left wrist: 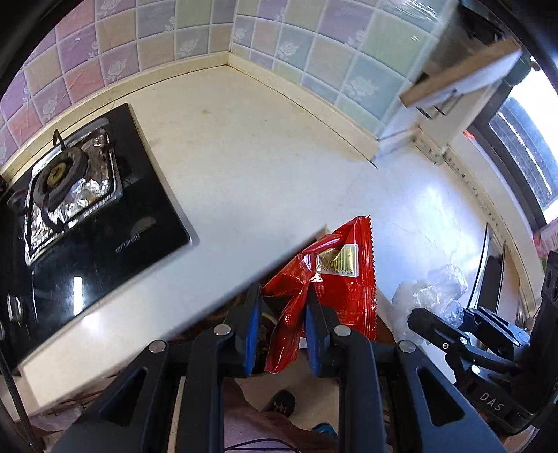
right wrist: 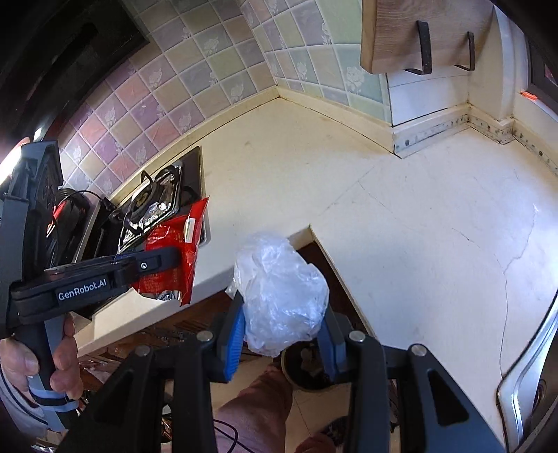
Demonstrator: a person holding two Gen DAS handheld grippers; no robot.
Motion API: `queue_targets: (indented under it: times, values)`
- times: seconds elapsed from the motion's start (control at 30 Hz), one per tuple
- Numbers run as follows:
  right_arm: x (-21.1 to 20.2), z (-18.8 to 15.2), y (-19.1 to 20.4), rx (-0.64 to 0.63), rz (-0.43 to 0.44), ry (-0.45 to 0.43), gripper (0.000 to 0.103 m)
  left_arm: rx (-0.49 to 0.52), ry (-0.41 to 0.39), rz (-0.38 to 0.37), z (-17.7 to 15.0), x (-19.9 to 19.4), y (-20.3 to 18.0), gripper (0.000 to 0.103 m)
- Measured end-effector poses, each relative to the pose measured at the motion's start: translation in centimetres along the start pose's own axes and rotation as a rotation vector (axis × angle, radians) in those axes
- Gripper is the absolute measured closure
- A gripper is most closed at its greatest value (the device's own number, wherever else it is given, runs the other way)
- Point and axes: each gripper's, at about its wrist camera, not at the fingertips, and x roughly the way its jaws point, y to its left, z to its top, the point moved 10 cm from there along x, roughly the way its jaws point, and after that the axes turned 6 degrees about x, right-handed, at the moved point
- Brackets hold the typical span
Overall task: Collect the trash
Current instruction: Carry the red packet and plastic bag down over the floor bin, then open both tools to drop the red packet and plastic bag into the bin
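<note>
Left tool [left wrist: 282, 306] pinches the red wrapper [left wrist: 334, 278]; right tool [right wrist: 282, 324] pinches the crumpled plastic bag [right wrist: 279, 296].

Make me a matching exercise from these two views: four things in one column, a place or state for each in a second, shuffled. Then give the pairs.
Things:
1. red snack wrapper
2. clear plastic bag
3. gas burner
4. wooden board

States:
A. ringed with foil
B. pinched in the left tongs
C. hung on black wall hooks
D. pinched in the right tongs

Pairs: 1-B, 2-D, 3-A, 4-C
</note>
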Motion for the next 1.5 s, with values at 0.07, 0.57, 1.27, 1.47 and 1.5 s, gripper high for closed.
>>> queue_targets:
  times: [0.07,0.57,1.27,1.47,1.5]
  values:
    - [-0.3,-1.4,-0.4,-0.004,-0.013,0.006,0.066,0.016,0.007,0.011,-1.6,0.0,-0.8,0.083]
    - [2.7,-8.8,-1.4,0.012,-0.156,0.007,0.066,0.12,0.108,0.038,-10.8,4.4,0.9,0.083]
    - [19.8,-22.4,-10.1,0.304,-0.232,0.177,0.066,0.257,0.201,0.022,-21.5,23.4,3.5,0.082]
    - [23.9,-23.1,-12.4,0.321,-0.218,0.19,0.066,0.274,0.219,0.015,-22.8,28.8,3.9,0.08]
    - [24.5,-23.2,-12.7,0.323,-0.216,0.19,0.066,0.277,0.227,0.013,-23.0,29.7,4.1,0.077]
